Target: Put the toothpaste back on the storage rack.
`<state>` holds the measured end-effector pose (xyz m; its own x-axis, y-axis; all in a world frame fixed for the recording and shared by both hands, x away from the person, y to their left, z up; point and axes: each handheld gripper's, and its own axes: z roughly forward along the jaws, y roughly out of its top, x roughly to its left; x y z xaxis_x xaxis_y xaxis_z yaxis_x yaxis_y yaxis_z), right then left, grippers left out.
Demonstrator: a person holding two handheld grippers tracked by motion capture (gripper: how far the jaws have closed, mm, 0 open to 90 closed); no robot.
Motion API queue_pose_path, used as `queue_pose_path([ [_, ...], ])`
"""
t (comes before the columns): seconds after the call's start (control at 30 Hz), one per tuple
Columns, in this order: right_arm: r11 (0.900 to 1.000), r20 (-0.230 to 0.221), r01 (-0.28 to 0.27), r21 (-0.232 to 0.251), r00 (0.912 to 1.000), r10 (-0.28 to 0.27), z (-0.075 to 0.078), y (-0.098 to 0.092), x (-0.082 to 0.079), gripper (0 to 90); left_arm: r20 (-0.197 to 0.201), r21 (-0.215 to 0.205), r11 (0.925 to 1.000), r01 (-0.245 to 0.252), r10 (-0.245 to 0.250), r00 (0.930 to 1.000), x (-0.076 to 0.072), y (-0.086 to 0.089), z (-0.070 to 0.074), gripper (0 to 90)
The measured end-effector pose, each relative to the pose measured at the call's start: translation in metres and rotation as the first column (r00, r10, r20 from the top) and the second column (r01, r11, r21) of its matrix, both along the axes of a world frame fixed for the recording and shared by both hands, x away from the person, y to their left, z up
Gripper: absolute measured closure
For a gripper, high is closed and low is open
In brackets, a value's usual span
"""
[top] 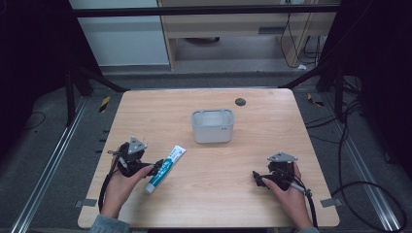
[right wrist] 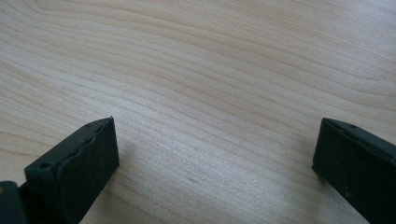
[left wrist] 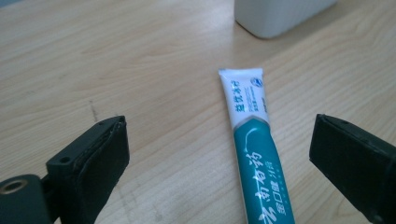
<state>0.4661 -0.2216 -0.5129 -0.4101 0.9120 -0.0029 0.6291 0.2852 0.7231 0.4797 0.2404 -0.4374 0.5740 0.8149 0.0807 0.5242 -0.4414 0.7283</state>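
Left gripper view: tube (left wrist: 254,154) lies on table (left wrist: 140,70) btwn the wide-apart jaws of left gripper (left wrist: 219,163), nearer the right jaw, long axis running near-to-far, crimped end toward bin (left wrist: 280,16). Right gripper (top: 258,177) is well apart, jaws also spread, holding nothing.

Toothpaste tube (top: 165,168): on the desk (top: 252,204), toward its left edge, nearer the front.
Bin (top: 213,125): mid-desk, behind the tube, to its right.
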Motion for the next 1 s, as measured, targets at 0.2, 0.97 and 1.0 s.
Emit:
queue_pose_path([
  [0.2, 1.0, 0.0, 0.003, -0.002, 1.0, -0.003, 0.0, 0.0, 0.0, 0.6, -0.083, 0.106, 0.9919, 0.069, -0.061, 0.9947, 0.005, -0.009, -0.007, 5.5],
  [0.97, 1.0, 0.004, 0.016, -0.006, 0.9999, -0.016, 0.0, 0.0, 0.0, 0.6, -0.273, 0.28, 0.9286, 0.244, -0.166, 0.9475, 0.029, -0.05, 0.021, 4.9],
  [1.0, 1.0, 0.004, 0.016, -0.006, 0.9999, -0.016, 0.0, 0.0, 0.0, 0.6, -0.278, 0.274, 0.9295, 0.246, -0.169, 0.9456, 0.031, -0.051, 0.022, 4.9],
])
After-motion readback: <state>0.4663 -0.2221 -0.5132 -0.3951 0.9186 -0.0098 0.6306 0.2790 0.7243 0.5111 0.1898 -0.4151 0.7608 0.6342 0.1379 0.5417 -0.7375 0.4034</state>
